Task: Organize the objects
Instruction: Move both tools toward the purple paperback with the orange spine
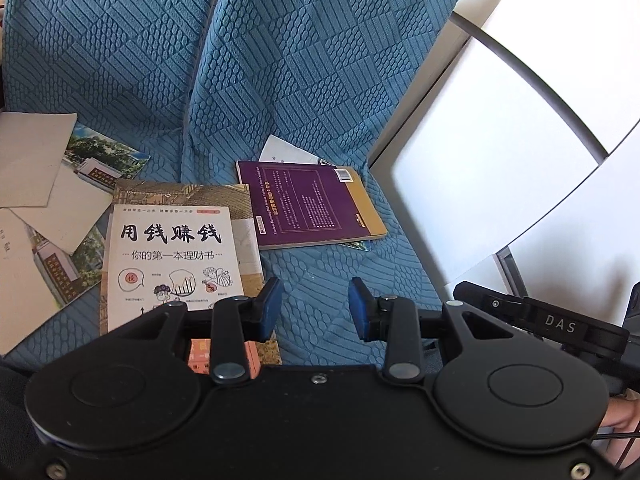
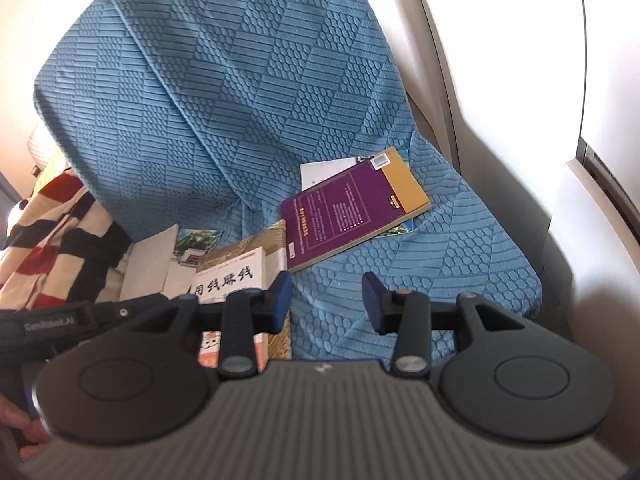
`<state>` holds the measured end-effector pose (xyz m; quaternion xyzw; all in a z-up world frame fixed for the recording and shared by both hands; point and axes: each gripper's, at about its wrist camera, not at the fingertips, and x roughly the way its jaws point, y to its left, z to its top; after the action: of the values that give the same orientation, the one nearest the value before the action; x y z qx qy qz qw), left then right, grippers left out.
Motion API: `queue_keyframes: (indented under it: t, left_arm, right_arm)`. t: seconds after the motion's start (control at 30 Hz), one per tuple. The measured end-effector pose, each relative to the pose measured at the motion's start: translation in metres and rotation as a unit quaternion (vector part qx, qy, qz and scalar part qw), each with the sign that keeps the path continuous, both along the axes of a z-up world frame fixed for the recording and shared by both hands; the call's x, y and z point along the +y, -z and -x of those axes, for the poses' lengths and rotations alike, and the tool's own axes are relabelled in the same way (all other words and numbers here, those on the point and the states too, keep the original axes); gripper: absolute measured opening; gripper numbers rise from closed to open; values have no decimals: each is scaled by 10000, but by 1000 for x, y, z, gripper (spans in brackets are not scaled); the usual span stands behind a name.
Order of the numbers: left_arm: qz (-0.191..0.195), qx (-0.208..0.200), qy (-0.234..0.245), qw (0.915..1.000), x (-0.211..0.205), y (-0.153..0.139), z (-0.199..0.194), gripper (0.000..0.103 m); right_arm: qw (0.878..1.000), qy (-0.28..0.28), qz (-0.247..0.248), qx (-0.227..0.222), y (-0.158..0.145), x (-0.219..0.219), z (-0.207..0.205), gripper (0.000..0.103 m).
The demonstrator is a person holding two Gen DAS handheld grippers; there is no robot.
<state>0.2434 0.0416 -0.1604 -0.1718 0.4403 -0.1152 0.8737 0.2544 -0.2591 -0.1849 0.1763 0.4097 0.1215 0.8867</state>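
Both grippers, left (image 1: 316, 308) and right (image 2: 326, 302), tilt down over the sofa (image 1: 328, 280), fingers spread, empty. Only the right view shows a striped cloth (image 2: 52, 240).

Blue textured sofa cover (image 1: 304, 80), white wall (image 1: 500, 152)

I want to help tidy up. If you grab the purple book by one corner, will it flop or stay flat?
The purple book looks like a thin paperback, so it would probably bend and droop from one corner. It lies on papers on the soft blue sofa cover, so pushing it may drag those along. It looks light.
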Motion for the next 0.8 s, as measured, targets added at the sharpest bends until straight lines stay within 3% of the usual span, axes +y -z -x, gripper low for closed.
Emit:
queue_keyframes:
  t: [0.27, 0.8]
  left_arm:
    - [63, 169, 57, 9998, 2, 24, -46, 33]
    - [-212, 309, 169, 9992, -13, 56, -105, 33]
  right_arm:
    - [9998, 83, -56, 148, 18, -5, -35, 42]
    - [9995, 184, -30, 238, 48, -12, -91, 42]
